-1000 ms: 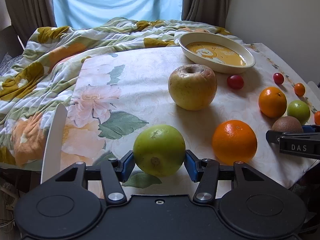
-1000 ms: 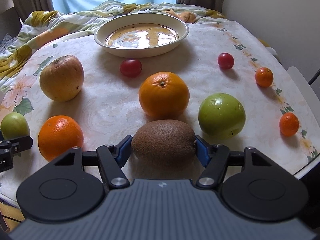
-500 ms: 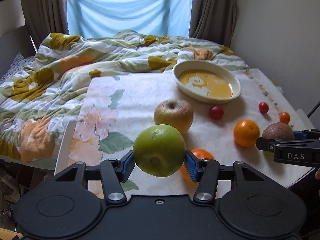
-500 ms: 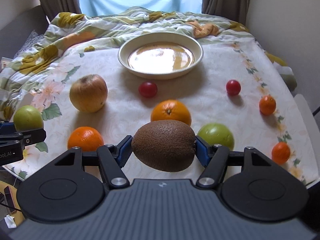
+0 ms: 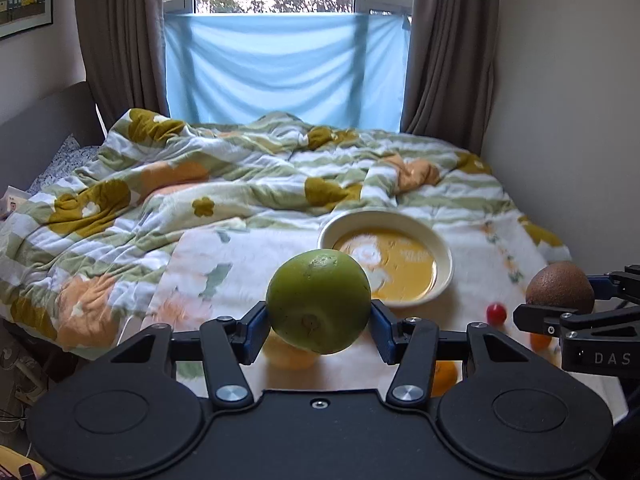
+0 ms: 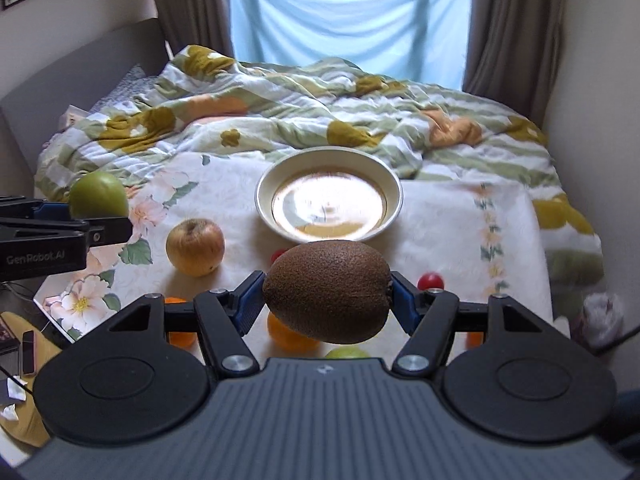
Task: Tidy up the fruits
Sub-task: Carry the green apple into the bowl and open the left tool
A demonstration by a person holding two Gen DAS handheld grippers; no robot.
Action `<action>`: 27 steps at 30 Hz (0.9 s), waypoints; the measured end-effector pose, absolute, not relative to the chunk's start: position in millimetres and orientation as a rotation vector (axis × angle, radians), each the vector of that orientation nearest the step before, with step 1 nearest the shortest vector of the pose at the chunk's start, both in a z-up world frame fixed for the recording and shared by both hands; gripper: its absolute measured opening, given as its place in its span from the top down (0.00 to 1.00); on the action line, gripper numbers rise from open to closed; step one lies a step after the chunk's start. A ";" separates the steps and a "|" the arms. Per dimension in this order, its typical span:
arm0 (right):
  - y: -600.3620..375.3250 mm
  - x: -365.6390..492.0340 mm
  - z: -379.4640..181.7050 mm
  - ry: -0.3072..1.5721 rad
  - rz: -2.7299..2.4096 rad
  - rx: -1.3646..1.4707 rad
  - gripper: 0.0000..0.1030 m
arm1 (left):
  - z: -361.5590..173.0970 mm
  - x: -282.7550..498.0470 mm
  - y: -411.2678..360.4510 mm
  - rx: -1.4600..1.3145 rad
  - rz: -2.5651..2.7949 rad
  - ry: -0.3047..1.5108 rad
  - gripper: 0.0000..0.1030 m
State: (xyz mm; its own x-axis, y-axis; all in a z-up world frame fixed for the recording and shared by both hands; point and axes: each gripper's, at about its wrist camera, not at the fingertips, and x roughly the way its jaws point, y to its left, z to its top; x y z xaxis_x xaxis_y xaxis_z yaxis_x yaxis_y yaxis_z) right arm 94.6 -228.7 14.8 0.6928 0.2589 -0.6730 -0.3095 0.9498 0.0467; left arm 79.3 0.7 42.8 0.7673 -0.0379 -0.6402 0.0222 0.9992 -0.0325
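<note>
Both claws loaded, raised above the surface (image 6: 440,216).
Left claw (image 5: 319,326) pinches a round green apple (image 5: 319,300); right claw (image 6: 327,304) pinches a brown fuzzy kiwi (image 6: 327,290) lengthwise.

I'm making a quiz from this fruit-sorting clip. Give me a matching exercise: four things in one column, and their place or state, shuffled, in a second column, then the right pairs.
Things:
1. green apple
2. kiwi
3. yellow-brown apple
4. bowl

Places or states:
A. lying on the flowered cloth, left of the bowl in the right wrist view
B. clamped in the left gripper, lifted off the cloth
C. standing at the far end of the cloth, no fruit in it
D. clamped in the right gripper, lifted off the cloth

Pairs: 1-B, 2-D, 3-A, 4-C
</note>
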 end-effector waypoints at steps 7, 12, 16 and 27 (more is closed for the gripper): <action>-255.3 139.4 50.2 0.700 0.414 -0.123 0.22 | 59.7 126.1 -19.7 -0.018 -0.039 0.685 0.44; -264.8 191.2 58.9 0.678 0.431 -0.127 0.22 | 53.4 179.1 -28.5 -0.003 -0.068 0.696 0.44; -269.1 235.2 52.8 0.711 0.427 -0.090 0.22 | 44.4 223.4 -35.0 0.021 -0.089 0.710 0.44; -263.4 338.5 15.2 0.767 0.406 -0.009 0.22 | -14.8 319.7 -46.0 0.080 -0.145 0.832 0.44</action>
